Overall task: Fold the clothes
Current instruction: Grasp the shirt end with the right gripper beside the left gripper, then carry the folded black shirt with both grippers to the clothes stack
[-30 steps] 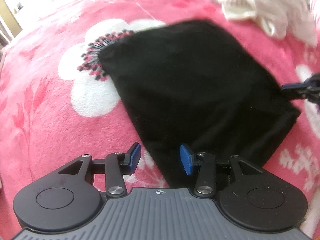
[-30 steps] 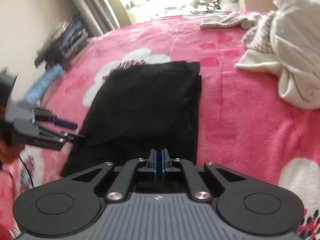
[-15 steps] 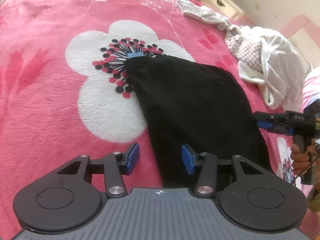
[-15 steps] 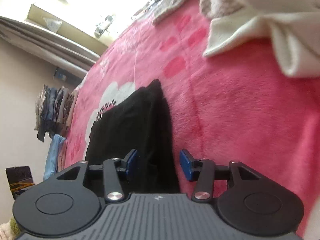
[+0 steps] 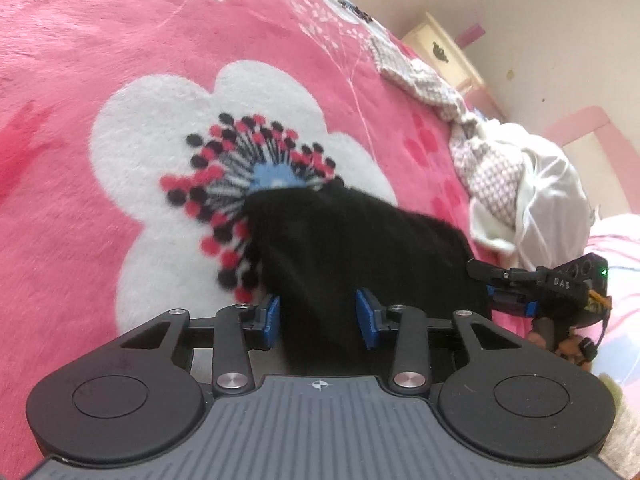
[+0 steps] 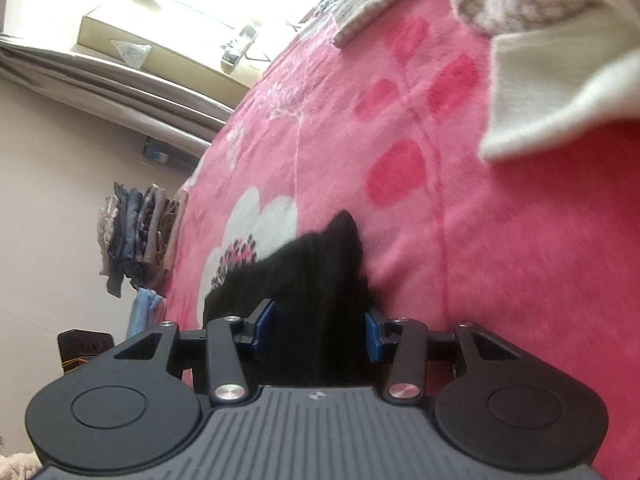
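A folded black garment [image 5: 352, 248] lies flat on a pink blanket with white flowers [image 5: 160, 152]. My left gripper [image 5: 318, 318] is open, low over the garment's near left edge, with black cloth between its blue pads. My right gripper [image 6: 314, 330] is open too, astride the garment's near right edge [image 6: 316, 264]. The right gripper also shows in the left wrist view [image 5: 512, 292] at the garment's right side.
A heap of white and checked clothes [image 5: 516, 184] lies at the far right of the blanket, also in the right wrist view [image 6: 560, 80]. A stack of folded clothes [image 6: 140, 236] stands by the wall. A cream nightstand [image 5: 444, 52] stands beyond the bed.
Both grippers have dropped low to the garment's near edge. The right gripper went from shut to open. Cloth now sits between the pads of each.
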